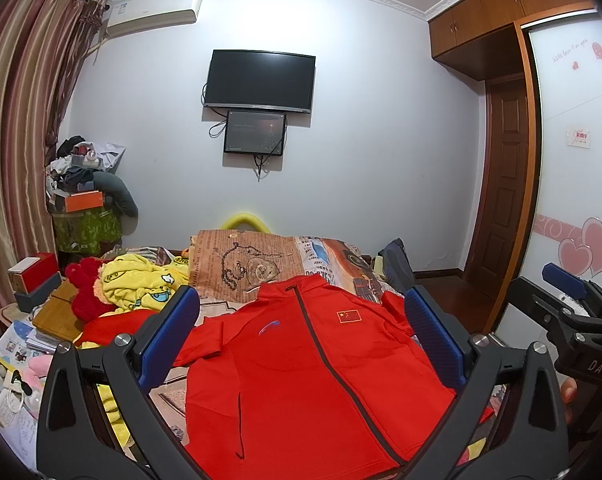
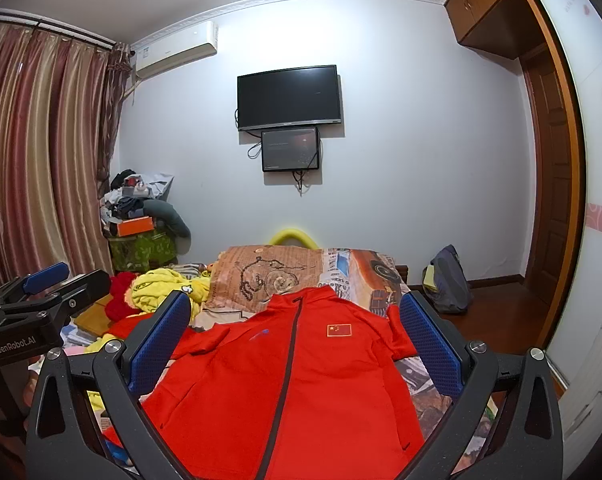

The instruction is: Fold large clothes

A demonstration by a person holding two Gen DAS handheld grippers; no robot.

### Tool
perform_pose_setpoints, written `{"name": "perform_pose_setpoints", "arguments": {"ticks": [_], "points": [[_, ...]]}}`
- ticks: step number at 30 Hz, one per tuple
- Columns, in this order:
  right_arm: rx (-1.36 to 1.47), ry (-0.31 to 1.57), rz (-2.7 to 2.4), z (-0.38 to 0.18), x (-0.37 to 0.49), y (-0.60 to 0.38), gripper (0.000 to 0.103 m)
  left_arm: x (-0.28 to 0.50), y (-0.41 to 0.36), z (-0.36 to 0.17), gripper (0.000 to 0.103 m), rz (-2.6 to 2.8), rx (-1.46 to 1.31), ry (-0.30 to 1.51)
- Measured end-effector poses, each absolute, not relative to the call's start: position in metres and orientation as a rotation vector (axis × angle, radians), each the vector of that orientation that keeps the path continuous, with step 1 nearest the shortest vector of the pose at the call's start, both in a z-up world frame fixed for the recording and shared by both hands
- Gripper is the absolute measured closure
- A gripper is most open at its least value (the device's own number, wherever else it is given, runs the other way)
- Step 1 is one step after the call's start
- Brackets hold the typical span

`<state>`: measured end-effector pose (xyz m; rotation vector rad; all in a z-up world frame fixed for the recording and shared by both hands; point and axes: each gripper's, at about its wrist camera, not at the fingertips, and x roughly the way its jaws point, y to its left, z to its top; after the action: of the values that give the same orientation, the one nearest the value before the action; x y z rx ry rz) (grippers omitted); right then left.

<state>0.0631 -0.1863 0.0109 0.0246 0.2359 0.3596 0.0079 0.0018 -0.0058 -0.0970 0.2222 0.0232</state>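
The red jacket (image 1: 301,380) lies flat on the bed (image 1: 261,264), straight ahead of and below both my claws, its zip running away from me towards the TV (image 1: 259,80). My left gripper (image 1: 301,336) and right gripper (image 2: 295,338) both gape wide, empty, about equally near. Their housings read "DAS" and "GenRobot.AI".

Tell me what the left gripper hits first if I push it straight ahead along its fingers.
Probably the red jacket, spread flat on the bed: the open left gripper looks over it. If it passes above, the patterned quilt comes next. Height is unclear.
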Motion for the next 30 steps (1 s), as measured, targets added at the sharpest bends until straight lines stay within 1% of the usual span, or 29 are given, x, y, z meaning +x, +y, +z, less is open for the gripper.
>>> {"name": "perform_pose_setpoints", "arguments": {"ticks": [30], "points": [[0.006, 0.260, 0.347, 0.008, 0.073, -0.180, 0.000, 0.022, 0.008, -0.012, 0.000, 0.019, -0.112, 0.240]]}}
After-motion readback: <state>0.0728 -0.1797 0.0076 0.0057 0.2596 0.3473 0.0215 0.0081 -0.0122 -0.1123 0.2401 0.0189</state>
